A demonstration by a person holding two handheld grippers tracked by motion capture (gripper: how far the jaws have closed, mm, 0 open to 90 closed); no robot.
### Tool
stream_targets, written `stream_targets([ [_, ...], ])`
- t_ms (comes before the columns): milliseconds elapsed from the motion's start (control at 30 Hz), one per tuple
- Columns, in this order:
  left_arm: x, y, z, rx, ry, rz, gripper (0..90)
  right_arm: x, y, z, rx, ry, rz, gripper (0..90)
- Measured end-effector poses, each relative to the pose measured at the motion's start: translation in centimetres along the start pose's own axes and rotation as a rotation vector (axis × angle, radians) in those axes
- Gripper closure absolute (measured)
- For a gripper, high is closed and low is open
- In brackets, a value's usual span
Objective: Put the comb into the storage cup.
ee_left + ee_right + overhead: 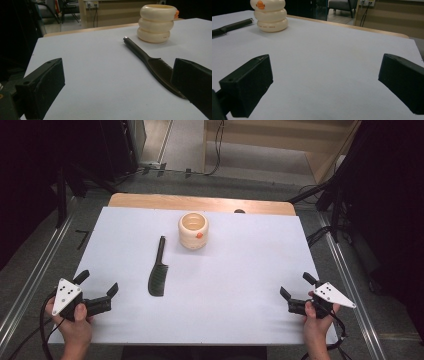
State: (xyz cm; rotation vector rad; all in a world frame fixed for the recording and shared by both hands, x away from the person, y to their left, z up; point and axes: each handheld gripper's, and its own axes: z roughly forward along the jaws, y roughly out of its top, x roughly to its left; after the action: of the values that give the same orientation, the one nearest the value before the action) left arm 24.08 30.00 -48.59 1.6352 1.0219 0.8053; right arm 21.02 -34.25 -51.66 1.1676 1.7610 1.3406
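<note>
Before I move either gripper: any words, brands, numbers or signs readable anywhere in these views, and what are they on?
Cream cup: a line of small dark print on its bottom ring, too blurred to read in both gripper views.
Same cup: an orange duck-like emblem near the rim, a picture, no lettering.
Comb: no marking visible.
White table cover: no text.
Grey plates on the left gripper and right gripper: holes, no lettering.

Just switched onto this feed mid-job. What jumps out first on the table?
A cream ribbed cup with an orange spot stands at the far centre of the white table. A black comb lies just left of it, handle toward the cup. Left gripper and right gripper sit open at the near corners.
</note>
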Motion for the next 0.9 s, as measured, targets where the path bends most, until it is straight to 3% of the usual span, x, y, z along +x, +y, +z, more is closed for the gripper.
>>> stream_targets([
  [67,0.0,0.1,0.0,0.002,-0.002,-0.008,0.0,0.0,0.0,0.0,0.001,0.001,0.0,0.0],
  [100,-0.2,0.5,0.1,0.019,0.019,0.02,0.0,0.0,0.0,0.0,0.001,0.001,-0.001,0.0],
  [200,-0.6,1.2,0.0,0.022,0.018,0.049,0.0,0.0,0.0,0.0,-0.001,0.006,-0.002,0.0],
  [367,-1.2,2.4,0.0,0.021,0.015,0.055,0.0,0.1,0.0,0.0,-0.008,0.017,-0.008,0.0],
  [500,-1.4,3.4,0.1,0.015,-0.001,0.033,0.0,0.1,0.0,0.1,-0.01,0.023,-0.015,0.0],
  [900,-1.7,9.4,2.0,0.051,-0.025,0.023,0.0,0.1,0.0,0.1,-0.01,0.024,-0.012,0.0],
])
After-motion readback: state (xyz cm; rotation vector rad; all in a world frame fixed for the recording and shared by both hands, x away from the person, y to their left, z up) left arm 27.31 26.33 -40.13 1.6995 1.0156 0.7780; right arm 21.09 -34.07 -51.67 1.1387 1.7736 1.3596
